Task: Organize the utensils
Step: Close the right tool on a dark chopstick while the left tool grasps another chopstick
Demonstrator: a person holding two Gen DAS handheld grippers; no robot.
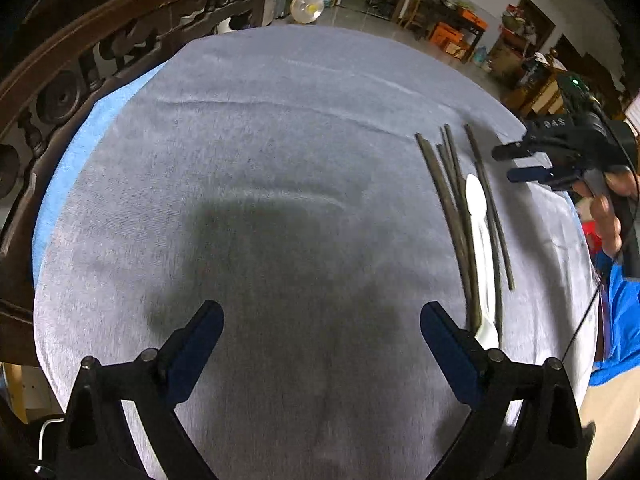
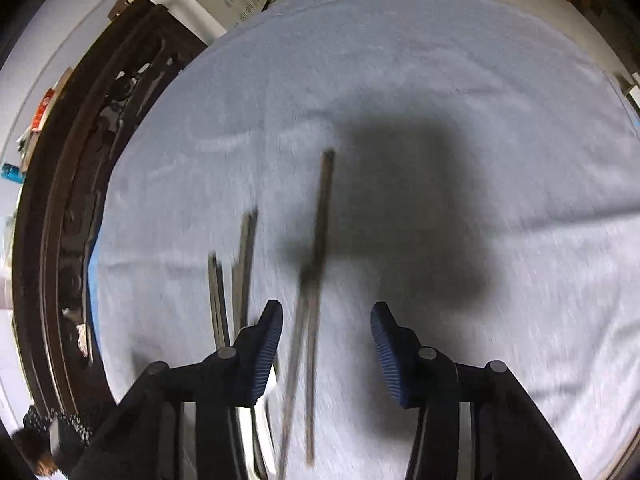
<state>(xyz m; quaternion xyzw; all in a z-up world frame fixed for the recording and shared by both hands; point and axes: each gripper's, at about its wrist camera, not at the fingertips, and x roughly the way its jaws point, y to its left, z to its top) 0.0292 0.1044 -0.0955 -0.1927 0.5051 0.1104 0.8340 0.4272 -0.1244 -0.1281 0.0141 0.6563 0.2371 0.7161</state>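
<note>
Several dark chopsticks [image 1: 456, 208] lie in a loose bundle on the right side of the grey tablecloth [image 1: 280, 140], with a white spoon [image 1: 478, 216] among them. My left gripper [image 1: 322, 336] is open and empty above the bare cloth, left of the bundle. My right gripper [image 1: 516, 162] hovers at the far right, just beyond the chopsticks' far ends. In the right wrist view the right gripper [image 2: 326, 340] is open, with two crossed chopsticks [image 2: 316, 280] lying on the cloth between its fingers. More chopsticks [image 2: 240, 272] lie to its left. That view is blurred.
A carved dark wooden chair back [image 1: 80, 64] curves along the table's left edge. Blue cloth [image 1: 80, 136] shows under the grey cloth at the left. The room behind holds furniture and boxes [image 1: 452, 32]. The person's hand [image 1: 608, 208] holds the right gripper.
</note>
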